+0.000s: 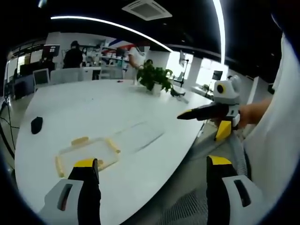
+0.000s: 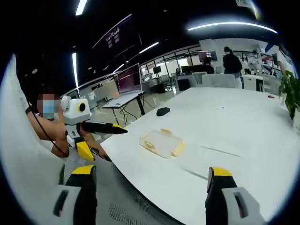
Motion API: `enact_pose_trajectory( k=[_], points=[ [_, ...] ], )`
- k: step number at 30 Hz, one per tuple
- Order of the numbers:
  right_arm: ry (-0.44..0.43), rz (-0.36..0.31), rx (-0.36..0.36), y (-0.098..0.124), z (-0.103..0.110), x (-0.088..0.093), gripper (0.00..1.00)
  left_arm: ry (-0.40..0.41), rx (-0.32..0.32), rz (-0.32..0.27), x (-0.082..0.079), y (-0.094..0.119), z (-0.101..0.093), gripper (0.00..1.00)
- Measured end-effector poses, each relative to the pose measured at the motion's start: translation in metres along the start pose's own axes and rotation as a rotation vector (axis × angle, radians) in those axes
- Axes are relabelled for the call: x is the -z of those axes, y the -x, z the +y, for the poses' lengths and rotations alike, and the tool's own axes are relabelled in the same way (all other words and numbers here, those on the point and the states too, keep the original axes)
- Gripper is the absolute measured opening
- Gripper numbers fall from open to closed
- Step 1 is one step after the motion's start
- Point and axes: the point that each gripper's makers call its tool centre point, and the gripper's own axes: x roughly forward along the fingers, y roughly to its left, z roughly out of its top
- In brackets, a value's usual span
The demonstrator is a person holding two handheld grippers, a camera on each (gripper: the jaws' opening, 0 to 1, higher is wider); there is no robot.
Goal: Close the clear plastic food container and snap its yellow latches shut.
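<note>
Clear flat container [image 1: 87, 152] w/ yellow latches [image 1: 112, 146] sits on smooth white counter [image 1: 108, 112], near its edge. My left gripper [image 1: 152, 171] and right gripper [image 2: 152, 178] hover off the counter, jaws spread, pinching nothing. Black oval mouse [image 1: 36, 124] further back; leafy plant [image 1: 154, 77] beyond.

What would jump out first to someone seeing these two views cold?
The big white table, with the clear food container and its yellow latches lying near the table's edge. Both grippers hover off the table with jaws open: the left gripper just short of the container, the right gripper farther back. A potted plant stands at the far side.
</note>
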Motion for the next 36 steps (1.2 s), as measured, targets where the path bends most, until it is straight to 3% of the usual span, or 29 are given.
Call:
enact_pose_trajectory(
  k=[19,22,25,36],
  points=[
    [0.022,0.015,0.008,-0.001,0.001,0.002,0.97,-0.024,0.012,0.015,0.002,0.0,-0.003,0.94],
    [-0.004,-0.007,0.016,-0.001,0.001,-0.004,0.97,-0.016,0.001,-0.025,-0.006,0.005,-0.001,0.92],
    [0.019,0.012,0.018,-0.002,0.004,-0.003,0.98,0.018,-0.006,-0.056,-0.013,0.01,0.002,0.93],
    [0.058,-0.005,0.034,-0.004,-0.004,-0.024,0.98,-0.011,-0.037,-0.058,-0.025,0.024,0.025,0.94]
  ],
)
